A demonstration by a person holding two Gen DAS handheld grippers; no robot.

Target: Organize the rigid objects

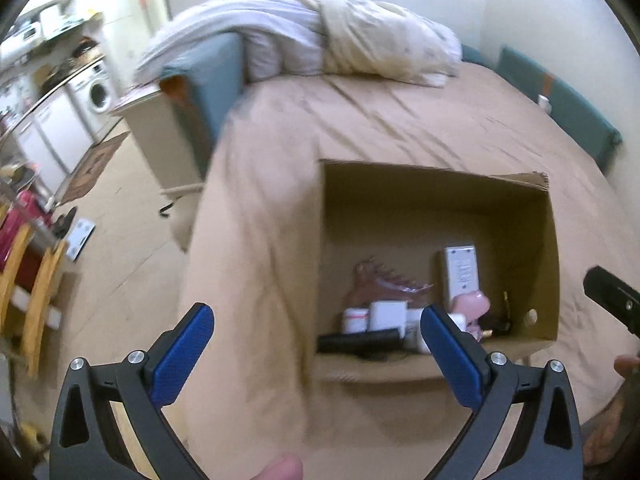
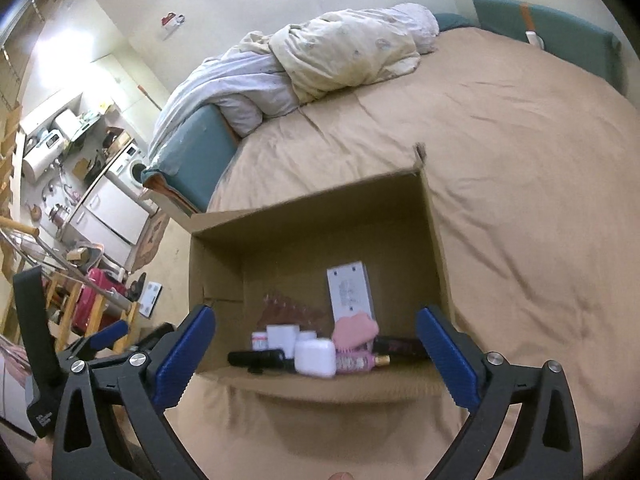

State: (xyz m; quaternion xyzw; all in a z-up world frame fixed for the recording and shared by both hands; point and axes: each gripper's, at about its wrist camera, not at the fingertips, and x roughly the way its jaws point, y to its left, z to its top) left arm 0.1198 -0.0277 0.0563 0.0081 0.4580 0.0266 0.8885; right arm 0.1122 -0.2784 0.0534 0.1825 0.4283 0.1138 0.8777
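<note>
While spread wide and empty, left gripper (image 1: 318,354) and right gripper (image 2: 316,354) hovering above tan bedsheet (image 2: 520,220); just beyond their fingertips, open cardboard box (image 2: 434,216) holding white remote (image 2: 350,292), black tube (image 2: 256,358), white case (image 2: 316,358).

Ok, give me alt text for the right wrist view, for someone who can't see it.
The right gripper hangs open and empty over an open cardboard box on a tan-sheeted bed. Inside lie a white remote, a white case, a pink comb and small bottles. A crumpled duvet lies beyond.
</note>
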